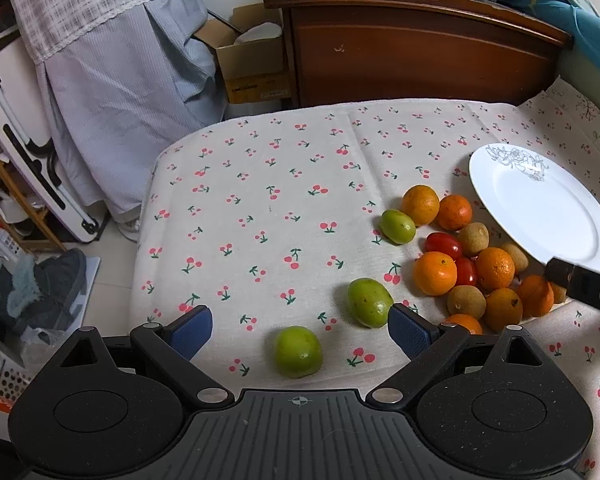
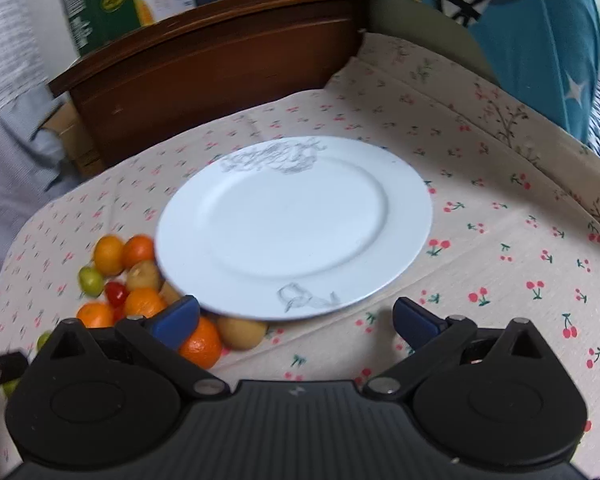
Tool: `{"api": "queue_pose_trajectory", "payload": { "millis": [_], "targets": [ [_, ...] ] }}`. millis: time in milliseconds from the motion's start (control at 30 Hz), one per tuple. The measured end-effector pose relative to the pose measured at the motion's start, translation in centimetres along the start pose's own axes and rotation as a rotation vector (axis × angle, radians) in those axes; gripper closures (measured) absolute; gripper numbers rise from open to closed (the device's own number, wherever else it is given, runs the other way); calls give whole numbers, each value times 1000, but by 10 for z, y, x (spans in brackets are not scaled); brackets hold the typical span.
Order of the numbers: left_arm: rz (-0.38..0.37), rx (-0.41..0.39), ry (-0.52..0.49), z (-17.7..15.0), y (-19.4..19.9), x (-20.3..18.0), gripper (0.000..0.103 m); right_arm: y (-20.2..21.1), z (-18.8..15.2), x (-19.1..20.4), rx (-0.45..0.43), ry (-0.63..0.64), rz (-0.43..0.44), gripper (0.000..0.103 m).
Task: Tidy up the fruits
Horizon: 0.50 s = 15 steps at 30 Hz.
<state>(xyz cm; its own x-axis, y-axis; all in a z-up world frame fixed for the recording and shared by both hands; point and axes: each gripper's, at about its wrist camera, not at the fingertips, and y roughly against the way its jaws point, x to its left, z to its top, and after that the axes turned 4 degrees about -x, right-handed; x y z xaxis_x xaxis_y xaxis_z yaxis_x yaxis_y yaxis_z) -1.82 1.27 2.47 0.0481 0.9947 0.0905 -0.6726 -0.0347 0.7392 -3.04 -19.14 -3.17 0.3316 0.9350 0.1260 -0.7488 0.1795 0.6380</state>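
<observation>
Green fruit [image 1: 298, 352] lies between the wide-apart left tongs [image 1: 300, 330].

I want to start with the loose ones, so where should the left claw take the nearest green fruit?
Grip the green fruit across its rounded middle, coming straight down from above. It lies alone on the tablecloth between the open left claw fingers, with bare cloth on both sides.

On the tablecloth [image 1: 284, 200] the plate [image 1: 548, 216] sits right of, and seemingly w/ its edge over, the fruit pile [image 1: 466, 268], w/ three jujube-like fruits [image 1: 370, 302] strung left/nearer and the headboard [image 1: 416, 48] behind.
</observation>
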Motion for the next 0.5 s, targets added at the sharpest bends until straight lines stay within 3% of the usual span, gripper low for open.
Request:
{"api": "queue_pose_trajectory", "payload": {
  "millis": [200, 300, 500],
  "targets": [
    [4, 1, -13, -1, -1, -2, 7, -10, 2, 1, -2, 18, -53, 1],
    [1, 10, -6, -1, -3, -1, 7, -5, 4, 0, 0, -13, -25, 1],
    [15, 27, -26, -2, -3, -7, 7, 5, 2, 13, 38, 43, -27, 1]
  ]
}}
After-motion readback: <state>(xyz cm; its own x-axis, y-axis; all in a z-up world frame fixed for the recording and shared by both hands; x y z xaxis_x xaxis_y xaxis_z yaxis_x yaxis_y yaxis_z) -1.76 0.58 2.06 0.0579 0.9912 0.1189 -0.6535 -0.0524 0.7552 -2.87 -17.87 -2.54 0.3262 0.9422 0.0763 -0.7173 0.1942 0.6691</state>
